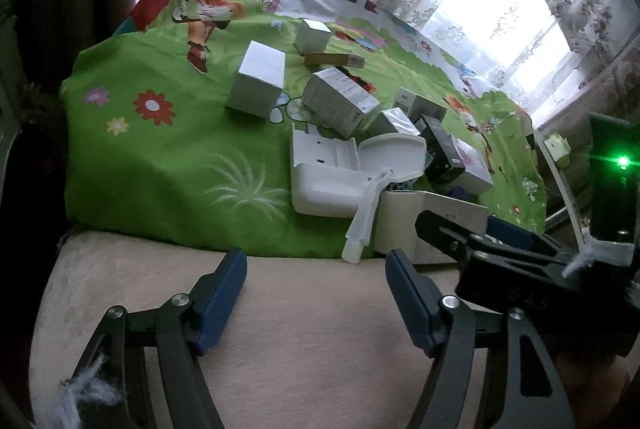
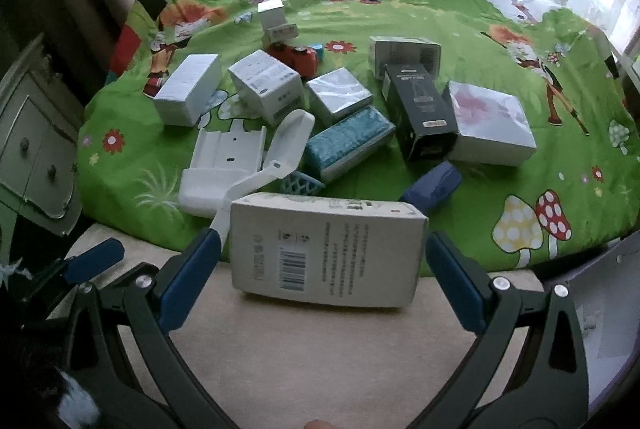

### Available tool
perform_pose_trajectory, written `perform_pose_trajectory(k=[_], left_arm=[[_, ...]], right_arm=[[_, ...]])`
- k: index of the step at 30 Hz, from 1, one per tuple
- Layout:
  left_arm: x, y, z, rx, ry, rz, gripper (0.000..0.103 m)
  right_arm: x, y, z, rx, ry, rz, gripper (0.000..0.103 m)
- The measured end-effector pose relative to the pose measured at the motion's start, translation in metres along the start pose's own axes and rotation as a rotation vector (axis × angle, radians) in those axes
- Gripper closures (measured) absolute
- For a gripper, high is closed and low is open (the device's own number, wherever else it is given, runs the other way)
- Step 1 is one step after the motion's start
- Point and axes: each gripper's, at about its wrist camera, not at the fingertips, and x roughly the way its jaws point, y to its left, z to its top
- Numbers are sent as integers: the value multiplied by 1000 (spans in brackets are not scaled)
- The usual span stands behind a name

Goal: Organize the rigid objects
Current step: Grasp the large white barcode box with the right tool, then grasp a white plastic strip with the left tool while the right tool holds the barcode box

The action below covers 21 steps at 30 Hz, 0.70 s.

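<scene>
The white hinged case [image 2: 224, 165] is lying open on the green cartoon sheet [image 2: 500, 29], its lid [image 2: 290, 141] standing up; nothing is showing inside it. The barcode box [image 2: 328, 249] is lying flat at the sheet's near edge, overhanging the beige surface [image 2: 320, 349], its long axis running left to right between the fingers of the right claw [image 2: 320, 281], which are standing apart just off its ends. The left claw [image 1: 316, 293] is hovering over the beige surface, fingers apart and holding nothing.
</scene>
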Motion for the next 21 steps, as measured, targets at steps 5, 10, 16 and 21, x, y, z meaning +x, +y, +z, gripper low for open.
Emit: perform_pose_trajectory(k=[5, 10, 16, 21], left_arm=[[1, -1, 0, 13, 5, 3, 31], [5, -5, -1, 30, 22, 5, 31], [20, -15, 5, 70, 77, -19, 33], [39, -31, 14, 117, 122, -21, 42]], right_arm=[[9, 2, 2, 0, 27, -18, 0], [23, -2, 4, 13, 75, 2, 1], [11, -18, -1, 63, 37, 23, 3], [-11, -42, -8, 107, -23, 17, 4]])
